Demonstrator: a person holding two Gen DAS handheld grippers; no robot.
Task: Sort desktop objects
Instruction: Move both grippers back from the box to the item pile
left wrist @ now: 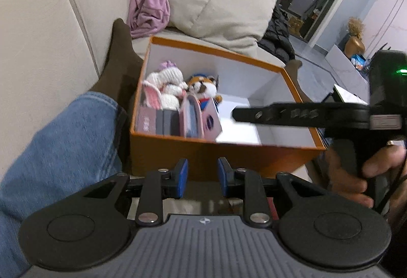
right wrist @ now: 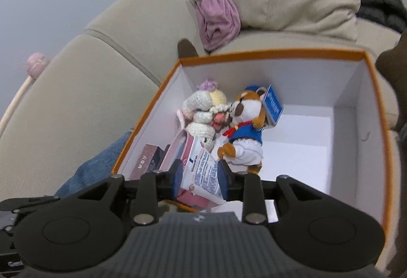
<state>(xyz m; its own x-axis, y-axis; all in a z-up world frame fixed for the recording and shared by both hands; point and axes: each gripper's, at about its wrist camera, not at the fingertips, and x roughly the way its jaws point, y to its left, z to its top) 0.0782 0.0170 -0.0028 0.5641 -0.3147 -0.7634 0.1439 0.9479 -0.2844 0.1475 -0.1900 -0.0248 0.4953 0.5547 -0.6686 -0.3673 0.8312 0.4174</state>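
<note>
Box (right wrist: 277, 55) first: it's an orange one with a white inside, parked on the sofa (left wrist: 38, 36) beside the person's leg (left wrist: 63, 138), so both hands can reach in without stretching. Everything sorted so far is crowded into one end, which leaves the other half free for whatever comes next. A crocheted bunny (right wrist: 201, 112) and a fox plush (right wrist: 244, 133) lean on each other at the back, and a couple of small dark boxes (left wrist: 157, 122) stand upright against the near wall, I'd guess to save room.

The right gripper (right wrist: 201, 181) is over that crowded end with a Vaseline tub (right wrist: 201, 171) between its fingers. The fingers look slightly parted, pads flanking the tub rather than squeezing, so it reads to me as a drop-off beside the small boxes.

The left gripper (left wrist: 202, 177) hangs outside the front wall, fingers spread with nothing between them, probably just staying clear.
</note>
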